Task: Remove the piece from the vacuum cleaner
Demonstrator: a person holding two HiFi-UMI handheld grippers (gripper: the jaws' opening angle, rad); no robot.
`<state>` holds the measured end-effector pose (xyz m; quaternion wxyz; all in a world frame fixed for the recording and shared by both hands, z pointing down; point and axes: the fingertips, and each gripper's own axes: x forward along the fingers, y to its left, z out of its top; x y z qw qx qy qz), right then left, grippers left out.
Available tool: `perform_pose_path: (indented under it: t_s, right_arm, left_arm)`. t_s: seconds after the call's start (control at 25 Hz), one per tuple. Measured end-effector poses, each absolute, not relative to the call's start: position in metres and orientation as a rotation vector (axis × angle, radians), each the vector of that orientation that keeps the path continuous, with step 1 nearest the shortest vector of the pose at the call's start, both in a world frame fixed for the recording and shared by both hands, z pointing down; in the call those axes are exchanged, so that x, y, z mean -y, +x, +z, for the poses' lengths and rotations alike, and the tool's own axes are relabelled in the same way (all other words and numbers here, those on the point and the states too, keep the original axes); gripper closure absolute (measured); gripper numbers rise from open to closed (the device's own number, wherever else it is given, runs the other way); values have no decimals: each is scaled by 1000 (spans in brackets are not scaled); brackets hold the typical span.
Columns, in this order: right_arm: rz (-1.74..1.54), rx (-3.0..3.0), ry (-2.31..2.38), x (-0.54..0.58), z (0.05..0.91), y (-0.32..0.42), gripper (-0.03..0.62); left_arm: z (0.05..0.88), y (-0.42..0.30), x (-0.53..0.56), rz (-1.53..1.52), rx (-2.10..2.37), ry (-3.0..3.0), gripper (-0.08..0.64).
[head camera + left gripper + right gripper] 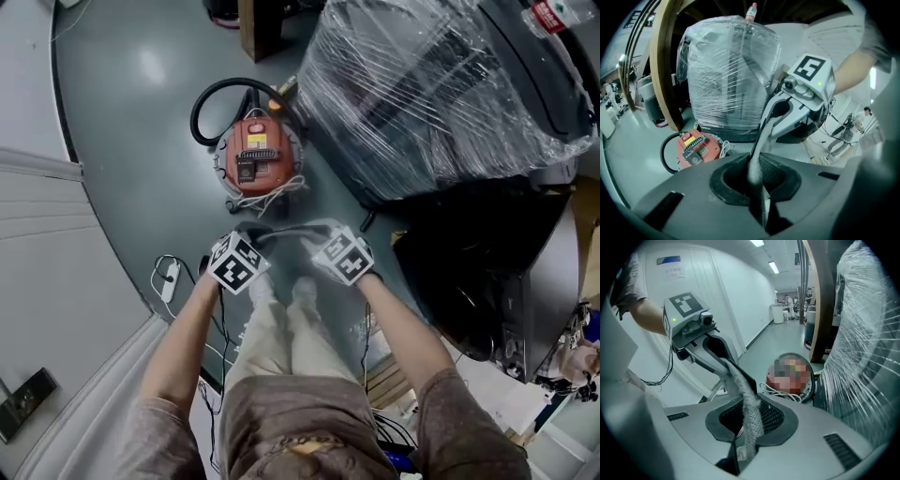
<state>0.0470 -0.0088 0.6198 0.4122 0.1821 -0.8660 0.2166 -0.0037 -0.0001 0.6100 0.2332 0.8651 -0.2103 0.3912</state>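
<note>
The red vacuum cleaner (256,155) stands on the grey floor with its black hose (208,98) looped beside it, also low at the left in the left gripper view (695,148). A grey mesh strip (286,228) hangs in the air between both grippers, well above the vacuum. My left gripper (251,234) is shut on one end (756,174), and my right gripper (324,234) is shut on the other end (751,414). Each gripper view shows the opposite gripper, the right gripper (777,111) and the left gripper (719,351), holding the strip taut.
A big plastic-wrapped load (441,84) and a black bulky object (469,262) fill the right side, close to the vacuum. A white power strip (171,278) with cables lies on the floor at the left. A wooden post (261,23) stands behind. White wall panels (56,244) line the left.
</note>
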Motion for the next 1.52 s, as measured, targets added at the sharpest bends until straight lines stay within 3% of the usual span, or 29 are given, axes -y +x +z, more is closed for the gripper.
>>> perform_pose_path:
  t_s: [0.96, 1.52]
  right_arm:
    - [349, 2359, 541, -26, 330, 54, 546]
    - [221, 2561, 773, -35, 218, 65, 529]
  left_arm:
    - [318, 5, -35, 1056, 638, 2637, 520]
    - [218, 17, -59, 729, 782, 2779, 523]
